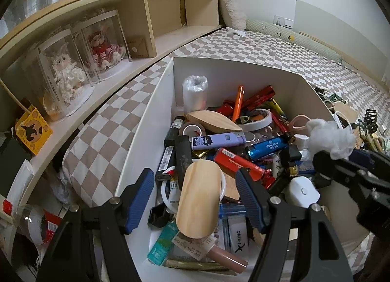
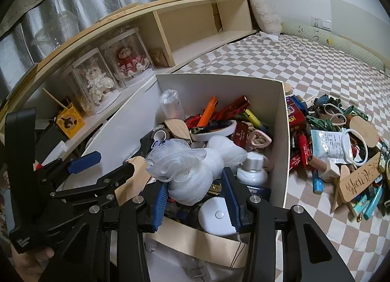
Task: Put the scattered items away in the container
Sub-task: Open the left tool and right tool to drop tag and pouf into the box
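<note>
A white cardboard box [image 1: 156, 116] [image 2: 280, 135] on the checkered bed holds many small items: lighters, tape rolls, pens. My left gripper [image 1: 195, 189] is open above the box, with an oval wooden piece [image 1: 198, 199] between its blue pads, touching neither pad. My right gripper [image 2: 197, 191] sits over the box's near end, its pads wide around a white mesh bath puff [image 2: 192, 170]; the puff also shows in the left wrist view [image 1: 331, 135]. Whether the pads press the puff is unclear. Scattered items [image 2: 341, 150] lie on the bed right of the box.
A wooden shelf [image 1: 136, 26] runs along the left with two boxed dolls [image 1: 80, 62] and a yellow box [image 1: 33, 131]. The checkered bedspread [image 2: 304, 62] stretches behind the box. A white round device [image 2: 217, 213] lies in the box's near end.
</note>
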### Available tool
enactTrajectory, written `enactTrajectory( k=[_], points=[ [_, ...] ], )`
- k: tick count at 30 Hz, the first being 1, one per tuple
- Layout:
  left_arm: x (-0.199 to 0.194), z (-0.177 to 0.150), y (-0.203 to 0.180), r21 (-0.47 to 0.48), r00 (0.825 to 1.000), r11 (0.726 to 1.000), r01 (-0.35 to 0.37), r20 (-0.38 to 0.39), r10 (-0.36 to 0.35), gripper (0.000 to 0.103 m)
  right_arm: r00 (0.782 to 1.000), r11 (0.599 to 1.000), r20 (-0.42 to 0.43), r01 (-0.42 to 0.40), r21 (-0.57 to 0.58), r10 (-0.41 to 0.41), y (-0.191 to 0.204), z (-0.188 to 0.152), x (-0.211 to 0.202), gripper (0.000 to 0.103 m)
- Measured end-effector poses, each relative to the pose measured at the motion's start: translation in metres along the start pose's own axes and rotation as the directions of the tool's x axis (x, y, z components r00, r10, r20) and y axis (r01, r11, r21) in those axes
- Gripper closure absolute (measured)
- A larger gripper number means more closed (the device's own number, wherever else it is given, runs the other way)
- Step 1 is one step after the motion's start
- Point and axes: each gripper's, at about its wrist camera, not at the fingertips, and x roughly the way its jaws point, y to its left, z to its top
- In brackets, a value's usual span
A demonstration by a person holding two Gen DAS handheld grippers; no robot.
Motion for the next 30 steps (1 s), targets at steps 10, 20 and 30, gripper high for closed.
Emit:
enactTrajectory(
  k=[10,20,30],
  points=[
    [-0.005,0.001,-0.003,0.005,1.0,1.0,0.003,0.002,-0.003,0.034,0.997,0.998,0.045,0.062,0.013,-0.062,-0.009,-0.008,-0.009,0.008],
    [-0.014,0.0,-0.013,0.025,1.0,1.0,0.009,0.007,-0.009,0.034,0.996,0.998,0.063,0.06,0.028,-0.062,-0.013,-0.008,-0.021,0.008],
    [-0.028,0.006,-0.025,0.038,0.999,0.999,0.011,0.037,-0.012,0.021,0.99,0.994,0.104,0.094,0.055,-0.099,-0.023,-0.007,-0.04,0.008]
  ],
)
